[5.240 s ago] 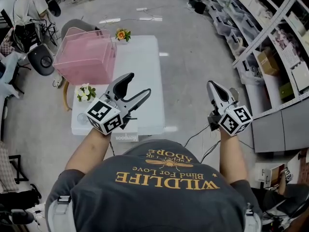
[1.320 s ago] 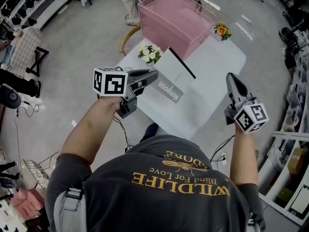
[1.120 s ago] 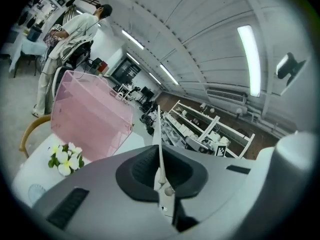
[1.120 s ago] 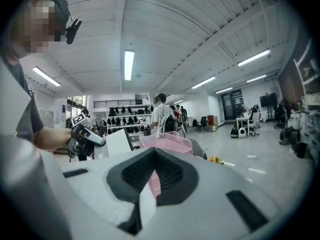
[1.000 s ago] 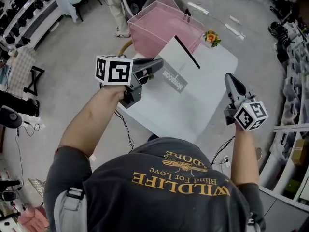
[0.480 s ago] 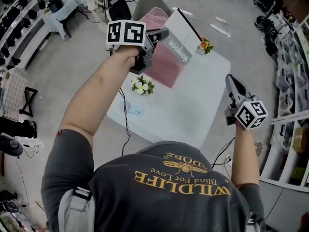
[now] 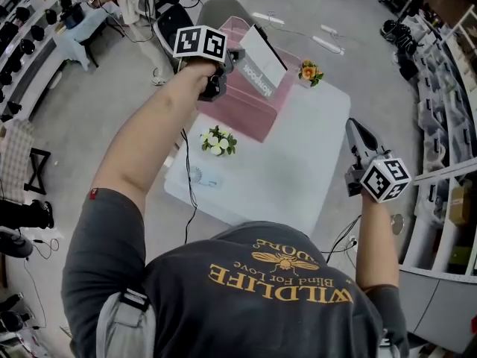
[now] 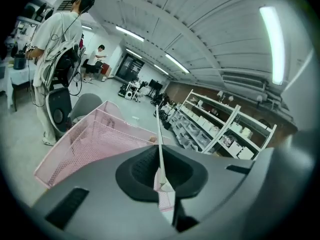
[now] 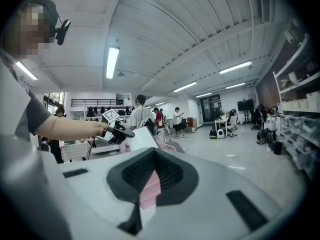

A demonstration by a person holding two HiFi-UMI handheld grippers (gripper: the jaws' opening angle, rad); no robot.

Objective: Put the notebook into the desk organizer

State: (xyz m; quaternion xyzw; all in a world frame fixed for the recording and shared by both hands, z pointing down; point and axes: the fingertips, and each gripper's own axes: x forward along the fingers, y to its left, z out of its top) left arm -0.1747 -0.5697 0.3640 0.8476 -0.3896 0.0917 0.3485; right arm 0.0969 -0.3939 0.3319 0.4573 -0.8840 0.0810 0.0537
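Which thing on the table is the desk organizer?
Find the white table mid-floor. At its far end, between the white flowers and the orange flower, stands the desk organizer. It alone is a big pink mesh box.

I am standing in a big open hall that reads as a robotics lab or workshop, not a home. Below me is a bare grey concrete floor (image 7: 97, 125) with thin black cables (image 7: 337, 239) trailing over it, and a small white rectangular table (image 7: 313, 148) stands on its own in the middle. Tall grey metal shelving racks (image 7: 445, 88) stacked with boxes and bins line one wall. Overhead is a white ribbed ceiling (image 9: 200, 29) hung with long fluorescent strip lights (image 9: 112, 62). Further back, several other people (image 9: 139, 114) stand among desks and wheeled office chairs (image 9: 227, 126), and one standing person (image 8: 55, 44) has cords hanging from the shoulders.
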